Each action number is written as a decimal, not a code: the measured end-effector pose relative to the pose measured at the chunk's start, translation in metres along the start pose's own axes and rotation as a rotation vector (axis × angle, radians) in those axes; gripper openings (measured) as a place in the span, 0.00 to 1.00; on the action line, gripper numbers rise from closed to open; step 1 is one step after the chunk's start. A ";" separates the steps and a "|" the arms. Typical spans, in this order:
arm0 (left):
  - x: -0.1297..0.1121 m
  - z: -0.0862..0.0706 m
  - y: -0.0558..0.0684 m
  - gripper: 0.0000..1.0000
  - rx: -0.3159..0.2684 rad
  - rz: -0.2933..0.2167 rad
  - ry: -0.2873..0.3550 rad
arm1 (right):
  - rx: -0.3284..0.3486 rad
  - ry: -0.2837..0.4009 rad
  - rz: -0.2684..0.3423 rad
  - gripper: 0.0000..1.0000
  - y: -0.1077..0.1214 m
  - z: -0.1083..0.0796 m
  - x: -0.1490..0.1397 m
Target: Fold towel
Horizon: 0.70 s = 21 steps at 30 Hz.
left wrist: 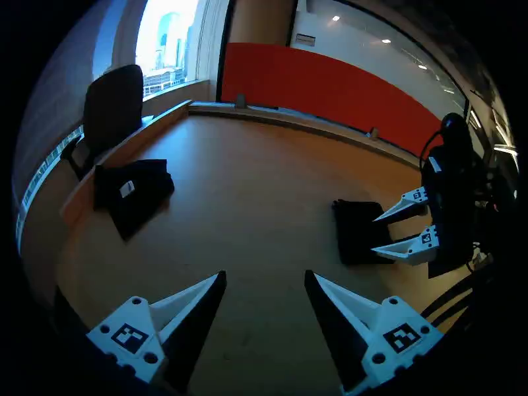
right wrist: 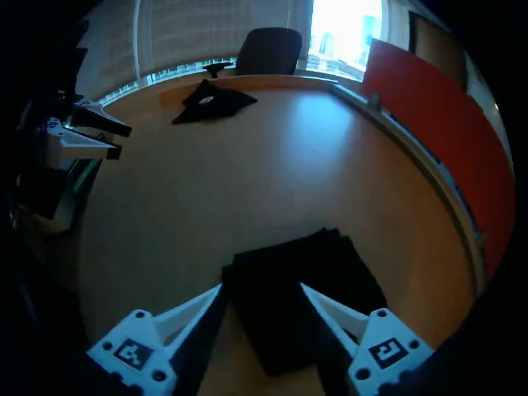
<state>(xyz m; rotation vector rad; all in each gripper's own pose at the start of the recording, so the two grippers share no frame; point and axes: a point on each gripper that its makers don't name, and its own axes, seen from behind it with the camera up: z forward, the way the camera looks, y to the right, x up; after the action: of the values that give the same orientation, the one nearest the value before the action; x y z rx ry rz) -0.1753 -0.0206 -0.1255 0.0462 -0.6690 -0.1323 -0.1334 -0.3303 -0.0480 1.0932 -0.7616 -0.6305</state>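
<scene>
A folded black towel (right wrist: 297,264) lies flat on the wooden table (right wrist: 264,171), near its red-panelled side. My right gripper (right wrist: 262,286) is open just over the towel's near edge, one finger on each side of that edge and nothing pinched. In the left gripper view the same towel (left wrist: 353,228) lies at the right, with the right gripper (left wrist: 376,233) at its far side. My left gripper (left wrist: 264,276) is open over bare table, well apart from the towel. It also appears at the left of the right gripper view as the left gripper (right wrist: 124,142).
A second black cloth (left wrist: 132,191) with a white tag lies crumpled near the table's far edge, seen too as the cloth (right wrist: 211,102). A dark office chair (left wrist: 112,109) stands behind it by the window. A red panel (left wrist: 330,86) runs along one table side.
</scene>
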 end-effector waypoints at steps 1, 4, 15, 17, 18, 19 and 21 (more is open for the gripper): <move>0.000 0.000 0.000 0.88 0.000 -0.002 0.001 | -0.003 -0.001 0.003 0.74 0.001 -0.001 -0.002; 0.001 0.000 0.000 0.88 0.001 -0.007 0.002 | -0.013 -0.006 0.013 0.74 0.003 -0.005 -0.009; 0.002 0.002 0.003 0.88 0.000 -0.001 0.005 | -0.048 -0.021 0.060 0.74 0.008 -0.022 -0.038; 0.003 0.002 0.004 0.88 -0.002 -0.001 0.005 | -0.055 -0.024 0.070 0.74 0.009 -0.025 -0.043; 0.003 0.002 0.005 0.88 -0.004 0.000 0.004 | -0.059 -0.026 0.076 0.74 0.010 -0.027 -0.046; 0.003 0.003 0.006 0.88 -0.005 0.001 0.004 | -0.063 -0.028 0.082 0.74 0.010 -0.028 -0.049; 0.003 0.003 0.007 0.88 -0.007 0.004 0.004 | -0.070 -0.032 0.094 0.74 0.011 -0.031 -0.055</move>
<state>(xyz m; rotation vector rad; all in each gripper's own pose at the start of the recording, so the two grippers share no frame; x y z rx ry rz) -0.1739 -0.0138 -0.1203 0.0380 -0.6648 -0.1307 -0.1399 -0.2674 -0.0580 0.9801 -0.8079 -0.5920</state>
